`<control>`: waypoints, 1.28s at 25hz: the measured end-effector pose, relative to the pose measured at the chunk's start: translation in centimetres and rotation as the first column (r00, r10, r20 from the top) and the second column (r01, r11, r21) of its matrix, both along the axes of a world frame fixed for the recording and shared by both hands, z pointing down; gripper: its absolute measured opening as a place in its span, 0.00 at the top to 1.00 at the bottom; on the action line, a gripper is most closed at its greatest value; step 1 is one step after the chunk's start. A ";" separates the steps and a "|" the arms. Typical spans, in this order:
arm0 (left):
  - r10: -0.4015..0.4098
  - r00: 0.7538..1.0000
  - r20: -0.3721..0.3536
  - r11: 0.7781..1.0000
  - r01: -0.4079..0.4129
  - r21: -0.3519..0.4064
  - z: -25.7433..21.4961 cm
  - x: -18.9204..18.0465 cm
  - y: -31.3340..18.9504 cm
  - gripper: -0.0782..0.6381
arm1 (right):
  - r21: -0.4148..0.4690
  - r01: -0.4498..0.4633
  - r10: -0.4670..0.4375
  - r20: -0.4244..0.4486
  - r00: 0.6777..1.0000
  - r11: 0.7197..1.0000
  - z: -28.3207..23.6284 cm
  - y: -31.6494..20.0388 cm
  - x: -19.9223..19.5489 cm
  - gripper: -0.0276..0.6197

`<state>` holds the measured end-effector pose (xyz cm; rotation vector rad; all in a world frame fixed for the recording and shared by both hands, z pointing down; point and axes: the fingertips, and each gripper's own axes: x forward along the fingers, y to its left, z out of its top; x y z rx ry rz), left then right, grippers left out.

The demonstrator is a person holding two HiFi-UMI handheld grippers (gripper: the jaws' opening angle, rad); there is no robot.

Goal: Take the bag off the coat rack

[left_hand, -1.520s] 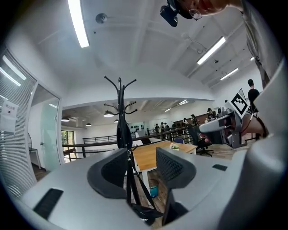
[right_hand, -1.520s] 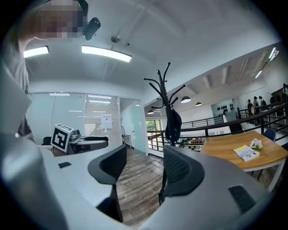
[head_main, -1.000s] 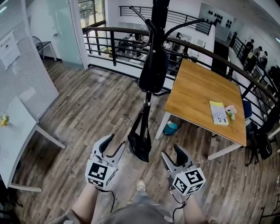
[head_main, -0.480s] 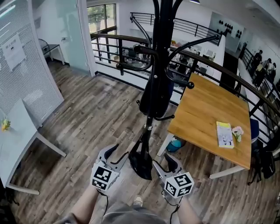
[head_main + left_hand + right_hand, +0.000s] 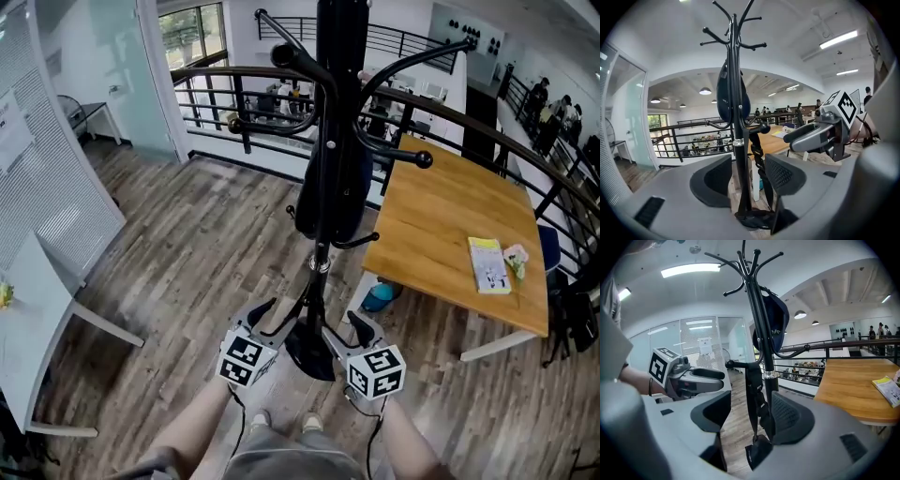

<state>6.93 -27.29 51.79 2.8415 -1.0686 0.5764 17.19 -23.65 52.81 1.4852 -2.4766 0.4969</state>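
Observation:
A black coat rack (image 5: 328,112) stands straight ahead on the wooden floor. A dark blue bag (image 5: 342,187) hangs high against its pole, also seen in the left gripper view (image 5: 723,93) and the right gripper view (image 5: 776,322). A black strap (image 5: 752,394) hangs from a lower hook down to a black pouch (image 5: 305,347) near the floor. My left gripper (image 5: 267,317) is left of the pouch, its jaws opening with nothing pressed between them. My right gripper (image 5: 345,333) is open at the pouch's right. Each gripper view shows the pole and strap beyond the open jaws.
A wooden table (image 5: 450,234) with a yellow booklet (image 5: 489,264) stands right of the rack, a teal bin (image 5: 380,295) under it. A black railing (image 5: 216,75) runs behind. A white table (image 5: 37,309) is at the left. People stand far beyond the railing.
I have come closer to the rack. Both grippers moved forward and toward each other, and now flank the low pouch. The left jaws have spread wider.

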 end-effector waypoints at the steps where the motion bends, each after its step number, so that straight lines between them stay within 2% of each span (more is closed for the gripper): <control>1: 0.018 1.000 0.000 1.000 -0.018 -0.007 0.8 0.3 -0.4 0.56 | -0.005 -0.009 0.009 -0.009 1.000 1.000 0.9 -0.3 -0.1 0.55; 5: 0.081 0.996 -0.030 0.996 -0.082 -0.037 3.3 1.5 -1.7 0.55 | -0.024 -0.051 0.050 -0.021 0.999 0.998 4.5 -1.4 -0.6 0.54; 10: 0.160 0.987 -0.012 0.986 -0.161 -0.039 6.8 2.7 -2.5 0.55 | -0.039 -0.105 0.105 -0.006 0.994 0.994 8.7 -2.4 -0.8 0.54; 15: 0.196 0.981 0.000 0.979 -0.195 -0.056 10.7 3.3 -3.6 0.55 | -0.020 -0.177 0.177 0.005 0.984 0.984 12.0 -3.9 -0.7 0.54; 19: 0.226 0.974 0.027 0.973 -0.225 -0.045 12.8 4.2 -4.6 0.55 | -0.023 -0.201 0.201 -0.005 0.980 0.979 14.5 -4.9 -1.2 0.55; 22: 0.209 0.977 0.040 0.977 -0.207 -0.054 14.0 4.2 -5.4 0.64 | -0.040 -0.233 0.233 -0.009 0.973 0.972 15.8 -5.4 -1.0 0.55; 23: 0.206 0.977 0.051 0.978 -0.203 -0.053 14.3 4.3 -5.8 0.73 | -0.042 -0.245 0.246 -0.001 0.969 0.968 16.0 -5.6 -0.8 0.58; 27: 0.234 0.967 0.097 0.972 -0.234 -0.017 14.2 4.5 -6.3 0.81 | -0.026 -0.283 0.283 0.021 0.959 0.959 15.6 -6.1 0.2 0.79; 28: 0.234 0.967 0.098 0.972 -0.234 -0.016 14.1 4.4 -6.2 0.87 | -0.027 -0.282 0.282 0.019 0.959 0.959 15.4 -6.1 0.4 0.84; 30: 0.212 0.973 0.087 0.977 -0.210 -0.037 13.8 4.0 -6.1 0.87 | -0.039 -0.269 0.270 0.028 0.962 0.962 15.2 -6.1 0.5 0.90; 32: 0.178 0.981 0.071 0.982 -0.173 -0.072 13.7 3.4 -6.1 0.87 | -0.058 -0.262 0.265 0.051 0.963 0.963 15.0 -5.9 0.8 0.90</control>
